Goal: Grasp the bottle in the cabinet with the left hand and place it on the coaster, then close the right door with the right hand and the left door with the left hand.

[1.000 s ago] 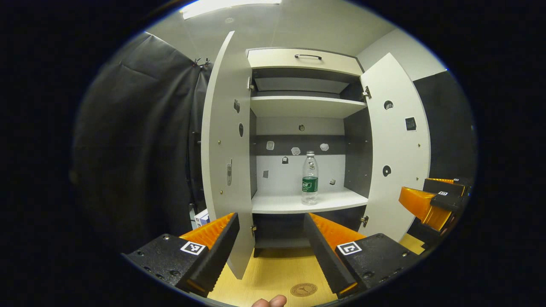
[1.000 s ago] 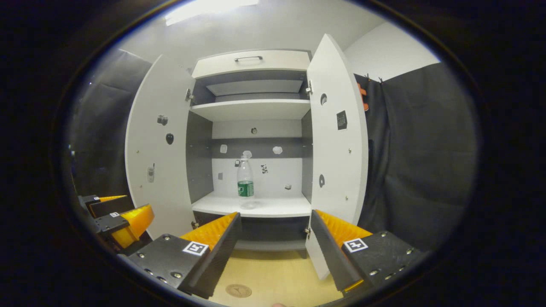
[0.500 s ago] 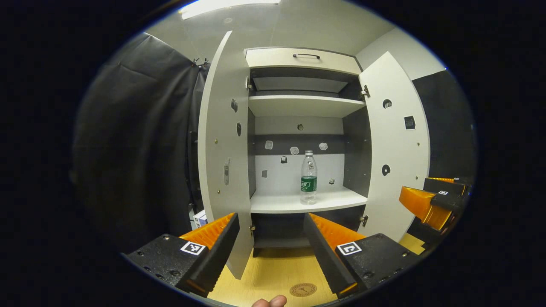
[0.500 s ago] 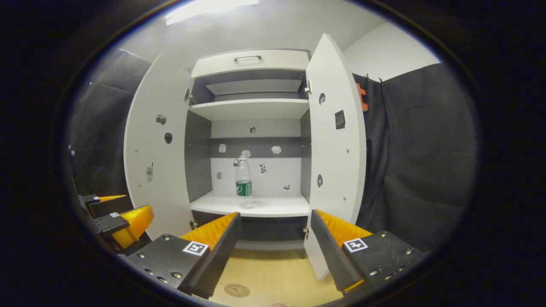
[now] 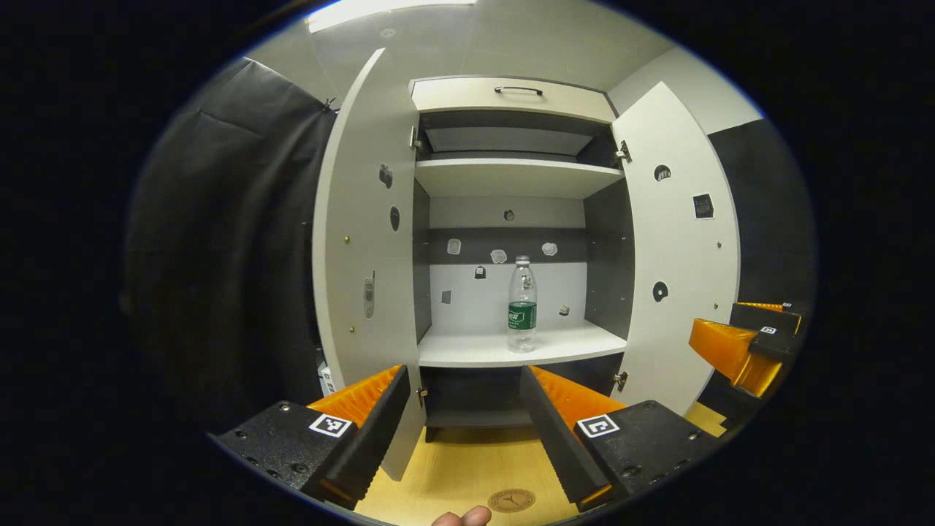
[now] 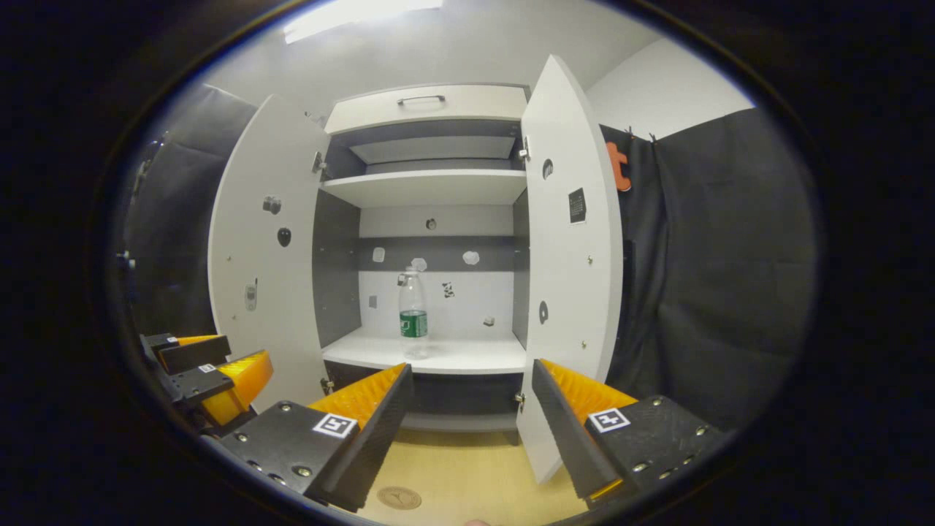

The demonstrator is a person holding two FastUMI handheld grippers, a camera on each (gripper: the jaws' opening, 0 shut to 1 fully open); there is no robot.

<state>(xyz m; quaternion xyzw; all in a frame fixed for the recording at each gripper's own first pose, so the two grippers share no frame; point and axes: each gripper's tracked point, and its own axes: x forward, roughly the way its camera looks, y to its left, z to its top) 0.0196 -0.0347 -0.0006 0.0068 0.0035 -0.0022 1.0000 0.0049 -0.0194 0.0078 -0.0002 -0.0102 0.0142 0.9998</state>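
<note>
Seemingly near-empty and light, the thin clear bottle [image 5: 521,304] standing upright on the cabinet shelf [image 5: 475,353] should crumple if squeezed, so the left gripper [image 5: 464,420], fingers spread wide and holding nothing, best takes its labelled middle.

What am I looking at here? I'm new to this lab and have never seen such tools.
A person holds a two-finger gripper in each hand, and each carries a forward-looking fisheye camera. In the left gripper view, the left gripper is open and holds nothing; likewise the right gripper in the right gripper view. Ahead stands a cabinet with its left door and right door open. A bottle stands upright on its shelf. A round coaster lies on the wooden tabletop below.
</note>
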